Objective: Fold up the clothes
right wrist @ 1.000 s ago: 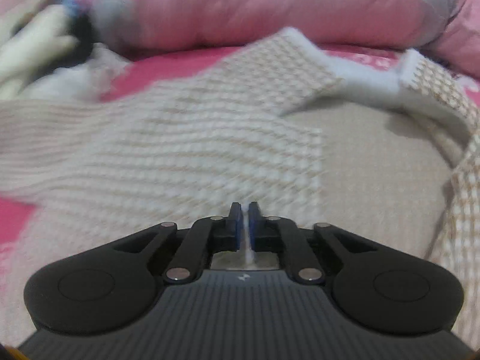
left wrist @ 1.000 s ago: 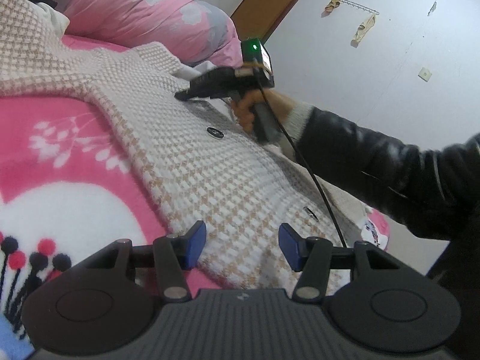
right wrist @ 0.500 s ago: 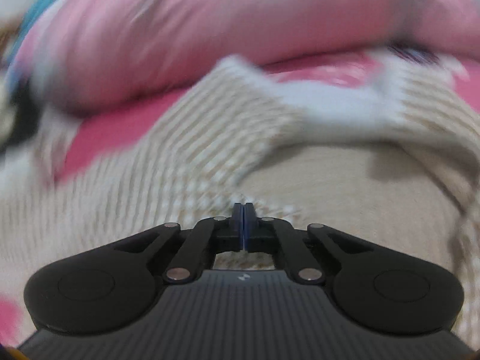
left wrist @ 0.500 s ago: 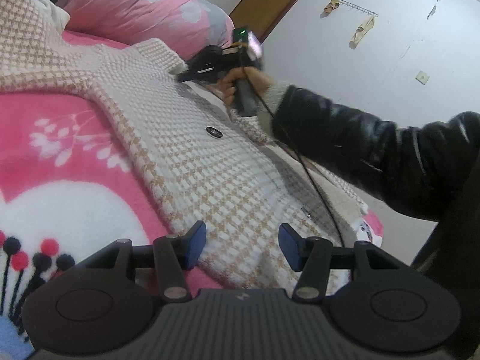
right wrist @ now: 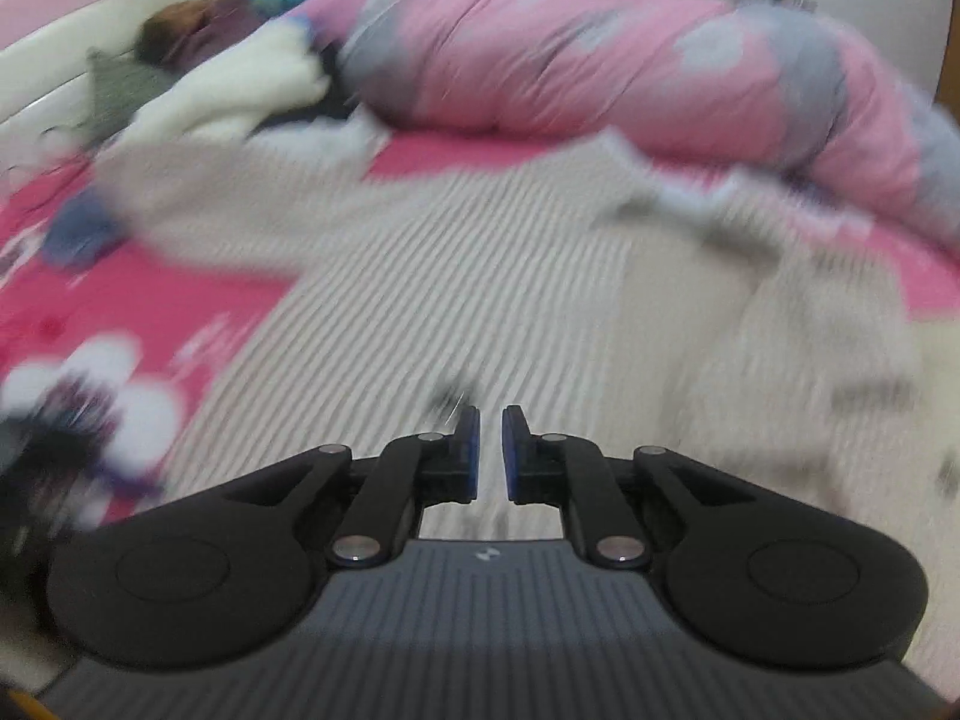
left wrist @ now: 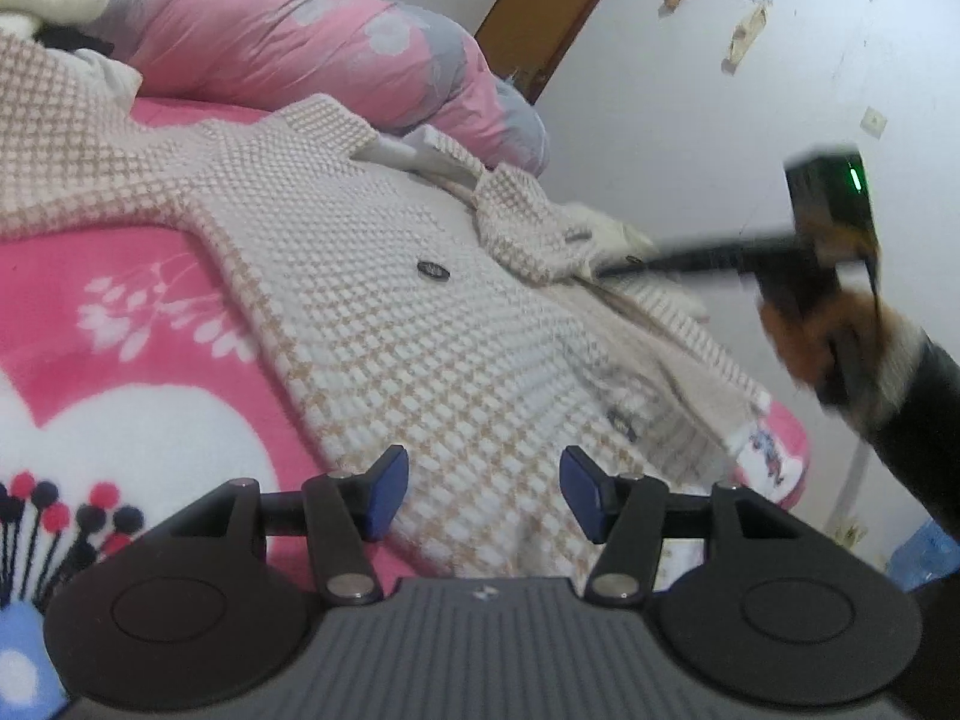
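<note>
Right gripper (right wrist: 486,444) pulled back off cardigan (left wrist: 432,336), jaws parted to narrow gap, pinching nothing; collar flap left turned inward. Left gripper (left wrist: 480,495) jaws spread wide, cardigan hem between them. Beyond: pink quilt (left wrist: 312,42). Judgement: one front-panel fold laid, more folds needed.
</note>
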The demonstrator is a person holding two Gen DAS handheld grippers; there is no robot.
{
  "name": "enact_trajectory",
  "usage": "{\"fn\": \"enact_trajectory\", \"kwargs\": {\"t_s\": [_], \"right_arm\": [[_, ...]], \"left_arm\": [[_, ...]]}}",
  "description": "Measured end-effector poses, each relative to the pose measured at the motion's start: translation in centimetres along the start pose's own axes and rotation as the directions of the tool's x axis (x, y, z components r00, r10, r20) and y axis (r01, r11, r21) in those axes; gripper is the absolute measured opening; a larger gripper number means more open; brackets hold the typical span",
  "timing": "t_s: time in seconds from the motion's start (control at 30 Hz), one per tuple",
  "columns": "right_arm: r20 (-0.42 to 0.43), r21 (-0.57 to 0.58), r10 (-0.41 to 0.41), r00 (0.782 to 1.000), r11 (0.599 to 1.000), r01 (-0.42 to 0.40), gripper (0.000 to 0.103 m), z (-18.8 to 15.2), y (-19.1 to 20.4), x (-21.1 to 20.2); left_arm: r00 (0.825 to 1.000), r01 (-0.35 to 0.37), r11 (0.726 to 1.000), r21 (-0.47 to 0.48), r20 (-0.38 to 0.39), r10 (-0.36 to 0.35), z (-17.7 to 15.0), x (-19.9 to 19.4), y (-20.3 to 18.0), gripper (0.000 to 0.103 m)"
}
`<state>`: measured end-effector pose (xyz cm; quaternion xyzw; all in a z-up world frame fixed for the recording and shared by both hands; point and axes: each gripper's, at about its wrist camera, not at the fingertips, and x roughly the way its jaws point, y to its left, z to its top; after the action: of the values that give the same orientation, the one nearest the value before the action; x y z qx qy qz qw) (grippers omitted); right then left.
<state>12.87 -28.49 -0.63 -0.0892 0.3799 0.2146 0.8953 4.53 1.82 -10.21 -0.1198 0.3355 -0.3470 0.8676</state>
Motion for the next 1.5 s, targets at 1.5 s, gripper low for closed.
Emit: {"fn": "enact_trajectory", "kwargs": {"t_s": [1.5], "right_arm": [[0.252, -0.112, 0.225, 0.941, 0.973, -0.203, 0.039, -10.3, 8.9, 4.1]], "left_arm": [[0.638, -0.705, 0.677, -0.211, 0.230, 0.735, 3.0, -16.2, 10.3, 0.073]]}}
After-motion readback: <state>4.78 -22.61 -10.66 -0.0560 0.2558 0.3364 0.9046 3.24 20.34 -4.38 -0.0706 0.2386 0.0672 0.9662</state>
